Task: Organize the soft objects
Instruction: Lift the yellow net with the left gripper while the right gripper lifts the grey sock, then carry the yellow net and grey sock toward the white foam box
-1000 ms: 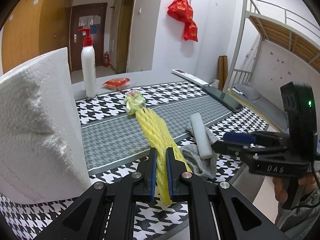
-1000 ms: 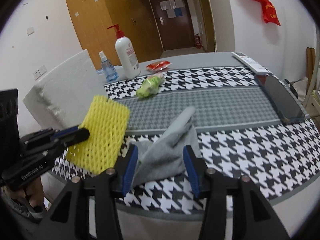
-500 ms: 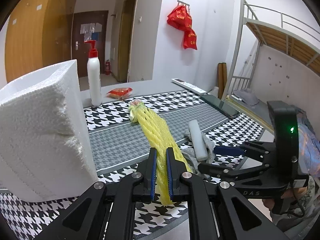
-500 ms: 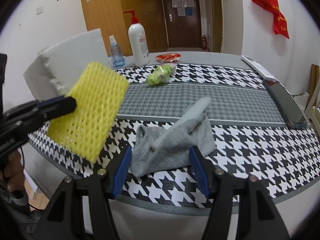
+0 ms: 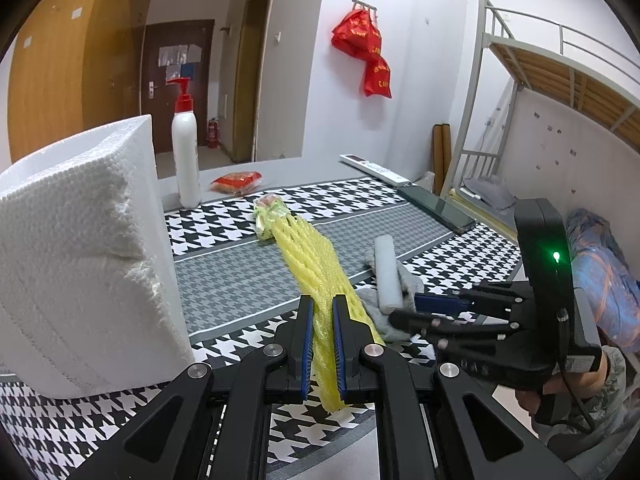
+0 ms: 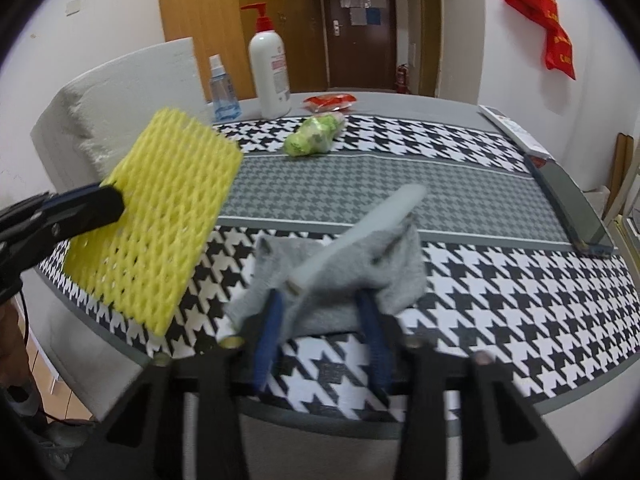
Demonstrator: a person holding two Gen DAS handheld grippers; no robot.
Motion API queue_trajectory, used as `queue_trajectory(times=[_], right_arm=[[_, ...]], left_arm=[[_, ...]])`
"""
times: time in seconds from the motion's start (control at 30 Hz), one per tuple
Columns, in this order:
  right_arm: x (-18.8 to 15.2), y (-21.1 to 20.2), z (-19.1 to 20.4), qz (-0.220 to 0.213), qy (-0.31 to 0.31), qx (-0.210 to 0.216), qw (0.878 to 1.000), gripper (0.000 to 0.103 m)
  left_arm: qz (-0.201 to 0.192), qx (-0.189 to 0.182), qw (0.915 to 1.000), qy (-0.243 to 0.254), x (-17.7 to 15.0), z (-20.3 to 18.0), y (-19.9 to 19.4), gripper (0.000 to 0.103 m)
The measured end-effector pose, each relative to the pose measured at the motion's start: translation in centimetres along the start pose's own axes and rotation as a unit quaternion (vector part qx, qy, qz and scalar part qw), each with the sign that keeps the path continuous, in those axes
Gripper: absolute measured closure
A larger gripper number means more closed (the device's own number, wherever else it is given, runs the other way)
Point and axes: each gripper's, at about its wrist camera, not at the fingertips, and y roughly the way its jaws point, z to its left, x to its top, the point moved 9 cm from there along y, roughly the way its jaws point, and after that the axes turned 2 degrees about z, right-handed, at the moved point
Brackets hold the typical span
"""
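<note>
Between the blue pads of the left gripper [image 5: 320,344] sits a yellow foam net [image 5: 316,276], pinched flat near one end so that the rest of it sticks out forward and hangs free above the table's near edge; the right wrist view shows the same net [image 6: 156,220] as a broad mesh sheet held clear of the surface, which suggests it is being carried rather than laid down. The right gripper [image 6: 324,320] has its two fingers spread, one on each side of a crumpled grey cloth [image 6: 352,272] that lies on the houndstooth tablecloth [image 6: 500,280]; the pads look close to the fabric, but motion blur hides whether they touch it, and they are not closed on it. A pale foam tube [image 6: 360,236] rests across the cloth, so a grasp here would likely lift or roll it too. Just beside the left gripper stands a white polystyrene block [image 5: 80,248], and farther back on the table lie a green crumpled wrapper [image 6: 316,138], a red packet [image 5: 236,180] and a pump bottle [image 5: 186,152]. My reading is that the loose soft pieces are being gathered one per hand, with the cloth the next to be taken.
</note>
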Motion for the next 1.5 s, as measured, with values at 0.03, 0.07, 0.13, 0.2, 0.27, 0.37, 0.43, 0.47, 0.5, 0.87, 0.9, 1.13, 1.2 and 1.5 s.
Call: queue_trajectory(times=[0.03,0.07,0.13,0.2,0.27,0.37,0.43,0.47,0.5,0.87,0.9,1.13,1.2,1.5], right_arm=[[0.0,0.0,-0.2,0.000,0.005,0.002,1.000,0.076],[0.1,0.0,-0.2,0.002,0.007,0.006,1.000,0.082],[0.2,0.0,-0.2,0.002,0.010,0.012,1.000,0.086],[0.5,-0.1,0.0,-0.001,0.014,0.027,1.000,0.087],[1.2,-0.6,0.0,-0.011,0.032,0.048,0.998,0.087],[2.2,-1.7,0.2,-0.030,0.041,0.070,0.996,0.087],[2.9,-2.5,0.2,-0.042,0.046,0.069,0.996,0.088],[3.3,-2.9,0.2,-0.049,0.043,0.068,0.996,0.088],[3.7,-3.5,0.2,-0.058,0.044,0.069,0.995,0.088],[6.4,-7.0,0.4,-0.107,0.044,0.068,0.991,0.088],[6.5,-7.2,0.6,-0.109,0.042,0.069,0.991,0.088],[7.4,-8.4,1.1,-0.126,0.039,0.070,0.989,0.088],[7.8,-8.9,1.2,-0.135,0.038,0.068,0.988,0.088],[9.2,-10.2,1.9,-0.160,0.032,0.067,0.984,0.088]], left_arm=[[0.000,-0.001,1.0000,0.000,0.0,0.0,0.0,0.093],[0.001,-0.001,1.0000,-0.001,0.1,0.0,0.0,0.093],[-0.001,0.003,1.0000,0.000,0.2,0.1,-0.1,0.093],[-0.006,0.009,0.9999,-0.001,0.3,0.4,-0.6,0.093],[-0.011,0.014,0.9998,-0.003,0.5,0.7,-1.1,0.093],[-0.017,0.020,0.9996,0.001,0.8,1.0,-1.6,0.093],[-0.022,0.022,0.9995,0.000,1.0,1.2,-1.8,0.093],[-0.024,0.022,0.9995,0.000,1.1,1.2,-2.0,0.093],[-0.027,0.023,0.9994,-0.001,1.2,1.3,-2.0,0.093],[-0.045,0.034,0.9983,-0.010,1.8,2.2,-3.6,0.093],[-0.047,0.037,0.9982,-0.009,1.9,2.3,-3.8,0.093],[-0.049,0.038,0.9981,-0.002,2.8,2.3,-4.4,0.093],[-0.057,0.040,0.9976,0.001,3.1,2.3,-4.8,0.093],[-0.081,0.043,0.9958,-0.003,4.3,3.1,-5.9,0.093]])
